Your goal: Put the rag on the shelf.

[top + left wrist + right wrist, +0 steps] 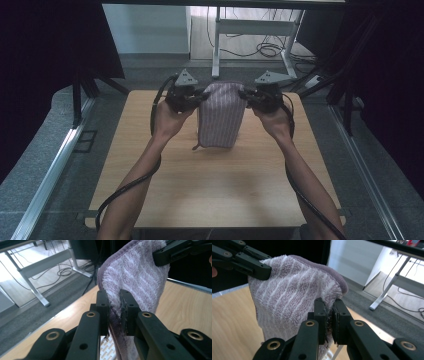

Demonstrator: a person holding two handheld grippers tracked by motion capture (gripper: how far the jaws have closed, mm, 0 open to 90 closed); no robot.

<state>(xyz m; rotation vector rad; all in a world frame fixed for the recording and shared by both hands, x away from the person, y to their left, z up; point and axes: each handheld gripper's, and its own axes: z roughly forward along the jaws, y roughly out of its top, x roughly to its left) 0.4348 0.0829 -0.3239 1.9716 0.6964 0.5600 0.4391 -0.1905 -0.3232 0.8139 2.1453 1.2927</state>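
Note:
A mauve towel with pale stripes (221,115) hangs folded above the wooden table (215,195), held up by its two top corners. My left gripper (202,96) is shut on the towel's upper left corner; in the left gripper view its jaws pinch the fluffy towel edge (130,277) at my left gripper (114,307). My right gripper (243,95) is shut on the upper right corner, and in the right gripper view the towel (287,297) bunches between the jaws of my right gripper (330,315). The towel's lower edge hangs just above or on the tabletop.
Black curtains flank the table on both sides. Beyond the far edge stands a white desk frame (250,30) with cables on the floor (270,50). Metal rails (50,175) run along the grey floor on each side.

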